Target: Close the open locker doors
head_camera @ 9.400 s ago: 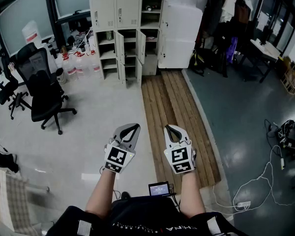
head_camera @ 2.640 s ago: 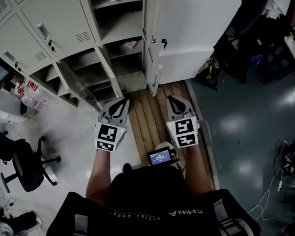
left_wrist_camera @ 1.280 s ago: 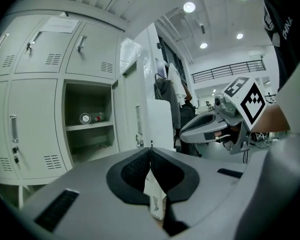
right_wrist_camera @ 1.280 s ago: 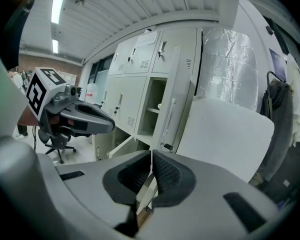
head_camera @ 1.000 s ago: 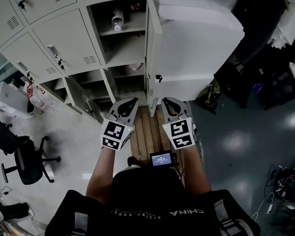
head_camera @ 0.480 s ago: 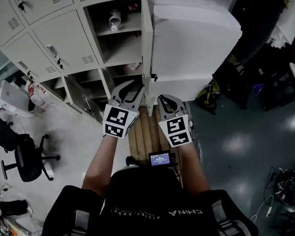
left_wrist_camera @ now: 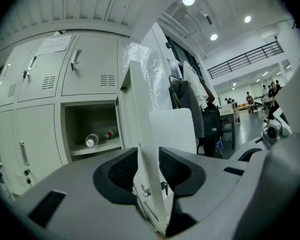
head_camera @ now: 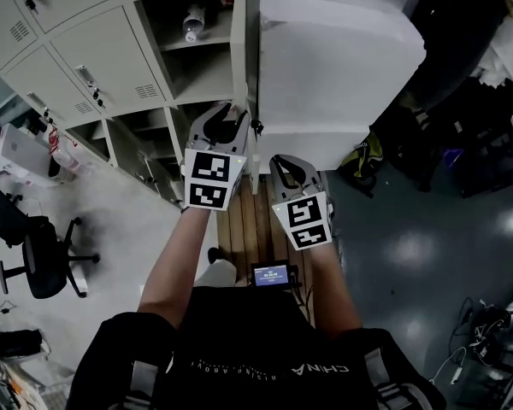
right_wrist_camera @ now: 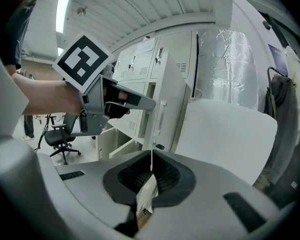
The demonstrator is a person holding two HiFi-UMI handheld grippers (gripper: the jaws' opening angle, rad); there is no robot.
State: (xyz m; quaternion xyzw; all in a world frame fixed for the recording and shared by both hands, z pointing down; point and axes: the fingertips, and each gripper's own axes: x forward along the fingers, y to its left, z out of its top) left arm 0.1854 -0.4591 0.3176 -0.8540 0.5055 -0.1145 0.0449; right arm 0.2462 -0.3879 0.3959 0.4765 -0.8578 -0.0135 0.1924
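A bank of cream lockers [head_camera: 85,49] fills the upper left of the head view. One upper door [head_camera: 250,67] stands open, seen edge-on, beside a compartment holding a bottle [head_camera: 191,28]. My left gripper [head_camera: 227,111] is raised to that door. Its jaws have just been opening, and the door's free edge [left_wrist_camera: 142,134] stands between the pads with a gap on each side. The bottle [left_wrist_camera: 91,140] lies on the shelf to the left. My right gripper [head_camera: 285,164] hangs lower and to the right, shut with nothing in it [right_wrist_camera: 151,167], facing the same door [right_wrist_camera: 166,111].
A large white panel [head_camera: 342,67] leans against the lockers just right of the door. Lower locker doors [head_camera: 145,173] also stand open. Wooden planks [head_camera: 239,229] cover the floor below, and an office chair [head_camera: 47,263] stands at the left. Bags [head_camera: 368,156] lie at the right.
The left gripper has risen toward the upper door and its jaws have opened around the door's edge. The right gripper has shifted slightly and stays shut.
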